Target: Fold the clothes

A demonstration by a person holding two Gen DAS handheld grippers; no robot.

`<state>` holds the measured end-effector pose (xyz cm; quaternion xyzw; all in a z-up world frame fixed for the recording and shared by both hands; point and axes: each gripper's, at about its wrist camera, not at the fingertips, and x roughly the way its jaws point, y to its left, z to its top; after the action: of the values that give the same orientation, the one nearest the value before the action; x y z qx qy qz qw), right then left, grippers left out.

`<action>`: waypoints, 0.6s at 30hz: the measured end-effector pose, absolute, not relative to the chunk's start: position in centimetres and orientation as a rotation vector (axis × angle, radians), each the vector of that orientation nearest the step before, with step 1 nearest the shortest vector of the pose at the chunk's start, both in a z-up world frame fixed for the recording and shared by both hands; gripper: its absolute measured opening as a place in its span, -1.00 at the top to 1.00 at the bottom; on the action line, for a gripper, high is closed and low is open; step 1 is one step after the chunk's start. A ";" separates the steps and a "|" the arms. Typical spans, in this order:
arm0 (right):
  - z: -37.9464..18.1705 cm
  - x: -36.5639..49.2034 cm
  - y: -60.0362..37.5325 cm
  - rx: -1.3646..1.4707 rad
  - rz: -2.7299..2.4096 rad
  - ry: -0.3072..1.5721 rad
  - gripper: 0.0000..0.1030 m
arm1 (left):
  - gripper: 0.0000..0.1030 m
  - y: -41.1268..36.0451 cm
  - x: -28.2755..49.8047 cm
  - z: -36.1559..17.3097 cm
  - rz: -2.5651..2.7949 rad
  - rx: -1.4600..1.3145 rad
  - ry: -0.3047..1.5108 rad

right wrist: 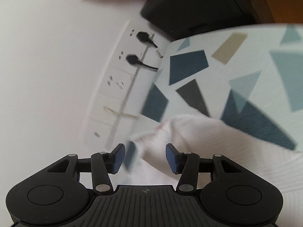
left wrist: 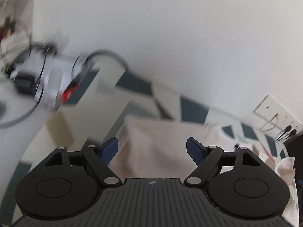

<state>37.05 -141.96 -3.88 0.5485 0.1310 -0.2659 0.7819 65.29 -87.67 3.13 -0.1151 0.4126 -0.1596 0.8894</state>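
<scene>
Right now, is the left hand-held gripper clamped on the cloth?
No, the left hand-held gripper stands open, its blue pads apart above the pale garment.

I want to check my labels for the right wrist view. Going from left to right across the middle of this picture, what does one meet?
White wall → socket panel with two black plugs → patterned tablecloth. The white cloth lies lower, over the tablecloth, ahead of the open right hand-held gripper.

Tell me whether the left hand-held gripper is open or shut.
Open: the left hand-held gripper shows its blue pads wide apart, pressing nothing, cream garment beyond.
</scene>
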 end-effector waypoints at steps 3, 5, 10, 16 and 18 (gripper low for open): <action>-3.7 37.5 -140.9 1.040 -0.626 0.330 0.11 | -0.57 -86.9 64.3 1.6 -0.347 -0.276 0.916; -4.2 38.1 -140.4 1.040 -0.630 0.366 0.10 | -0.57 -86.5 63.9 0.6 -0.345 -0.298 0.953; -5.2 41.7 -139.6 1.027 -0.637 0.438 -0.15 | -0.57 -86.0 64.8 -1.5 -0.313 -0.453 1.031; -6.1 46.3 -140.0 0.937 -0.717 0.602 0.01 | -0.55 -85.8 66.1 -2.6 -0.271 -0.618 1.014; -6.9 46.4 -141.1 1.012 -0.724 0.587 0.73 | -0.28 -85.9 66.6 -2.8 -0.280 -0.639 1.012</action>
<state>46.38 -141.06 -6.87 0.4671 0.2708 -0.3341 0.7726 66.63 -85.91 -2.75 -0.3000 0.4748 -0.1314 0.8169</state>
